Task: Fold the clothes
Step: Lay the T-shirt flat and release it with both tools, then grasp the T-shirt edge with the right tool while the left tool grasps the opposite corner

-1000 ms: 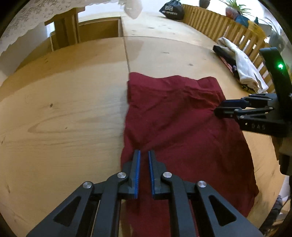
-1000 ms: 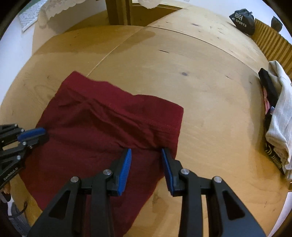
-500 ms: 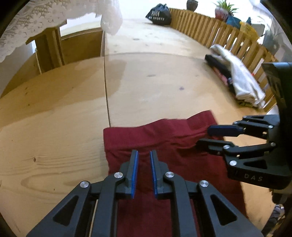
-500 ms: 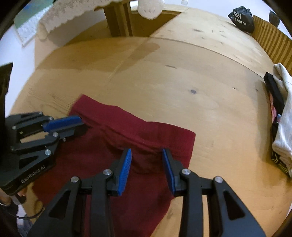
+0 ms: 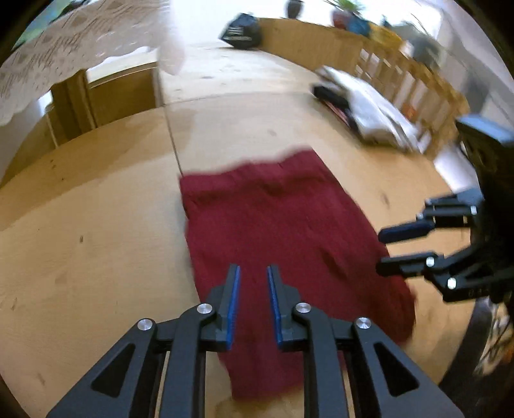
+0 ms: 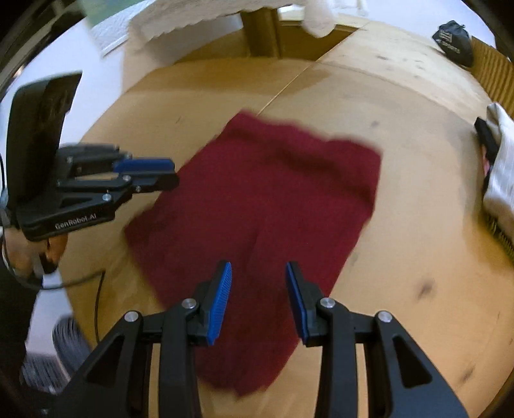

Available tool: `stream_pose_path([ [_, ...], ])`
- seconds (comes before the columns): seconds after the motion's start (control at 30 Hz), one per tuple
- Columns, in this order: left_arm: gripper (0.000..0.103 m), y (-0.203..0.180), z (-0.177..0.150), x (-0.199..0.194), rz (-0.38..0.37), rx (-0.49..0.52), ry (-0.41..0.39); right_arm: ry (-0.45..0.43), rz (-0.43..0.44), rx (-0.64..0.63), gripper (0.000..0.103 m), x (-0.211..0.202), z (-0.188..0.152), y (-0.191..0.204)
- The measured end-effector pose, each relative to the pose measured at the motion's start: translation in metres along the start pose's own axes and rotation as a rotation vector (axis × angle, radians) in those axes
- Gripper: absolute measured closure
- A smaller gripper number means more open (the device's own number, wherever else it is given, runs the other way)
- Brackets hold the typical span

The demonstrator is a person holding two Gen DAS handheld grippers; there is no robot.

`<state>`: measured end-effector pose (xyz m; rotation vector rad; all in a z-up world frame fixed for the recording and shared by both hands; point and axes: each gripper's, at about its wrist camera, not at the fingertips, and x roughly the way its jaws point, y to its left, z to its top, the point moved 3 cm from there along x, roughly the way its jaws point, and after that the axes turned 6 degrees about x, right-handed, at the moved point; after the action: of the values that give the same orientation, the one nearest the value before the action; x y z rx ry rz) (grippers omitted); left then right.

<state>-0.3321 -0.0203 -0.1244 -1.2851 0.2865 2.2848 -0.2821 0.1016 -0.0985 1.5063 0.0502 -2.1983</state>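
Observation:
A dark red garment (image 5: 282,238) lies flat and folded on the wooden table (image 5: 96,241); it also shows in the right wrist view (image 6: 276,205). My left gripper (image 5: 252,273) hovers above its near part, jaws slightly apart and empty. My right gripper (image 6: 258,270) is open and empty above the garment's near edge. In the left wrist view the right gripper (image 5: 388,250) sits at the garment's right edge. In the right wrist view the left gripper (image 6: 167,173) sits at its left edge.
A stack of folded clothes (image 5: 369,112) lies at the table's right side by a wooden slatted rail (image 5: 417,83). A black bag (image 5: 241,30) sits at the far end. A white lace cloth (image 5: 64,48) hangs at the far left.
Both grippers have lifted and drawn back from the garment. The left jaws have opened a little wider. The garment now lies free on the table, more of it in view.

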Motion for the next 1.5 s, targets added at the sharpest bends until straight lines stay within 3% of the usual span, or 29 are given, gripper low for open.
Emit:
stream_pose_path([
  [0.07,0.086,-0.013,-0.019,0.003,-0.014,0.033,0.04,0.033,0.003,-0.008,0.068,0.012,-0.014,0.015],
  [0.2,0.085,-0.019,-0.038,0.019,0.036,0.046,0.107,0.057,-0.024,-0.025,0.068,0.032,-0.029,0.025],
  [0.33,0.086,-0.017,-0.044,0.016,0.007,0.012,0.09,0.071,-0.045,-0.042,0.068,0.031,-0.028,0.022],
  [0.43,0.086,-0.028,-0.05,0.009,-0.023,0.04,0.108,0.098,-0.086,-0.068,0.068,0.03,-0.027,0.022],
  [0.5,0.085,-0.039,-0.056,-0.005,0.003,0.138,0.092,0.077,-0.088,-0.093,0.068,0.019,-0.03,0.026],
  [0.63,0.073,-0.046,-0.069,-0.027,0.071,0.33,0.086,0.017,-0.092,-0.167,0.068,-0.005,-0.045,0.03],
  [0.83,0.07,-0.035,-0.067,-0.019,0.127,0.435,0.146,0.031,-0.166,-0.283,0.063,-0.012,-0.075,0.002],
  [1.1,0.07,-0.038,-0.066,-0.006,0.086,0.518,0.184,0.033,-0.217,-0.393,0.058,-0.003,-0.087,0.002],
  [1.27,0.067,-0.041,-0.074,-0.01,0.065,0.591,0.198,0.036,-0.206,-0.39,0.046,0.008,-0.086,-0.005],
  [1.5,0.066,-0.033,-0.072,-0.008,-0.015,0.528,0.236,0.059,-0.135,-0.3,0.046,0.008,-0.081,-0.016],
])
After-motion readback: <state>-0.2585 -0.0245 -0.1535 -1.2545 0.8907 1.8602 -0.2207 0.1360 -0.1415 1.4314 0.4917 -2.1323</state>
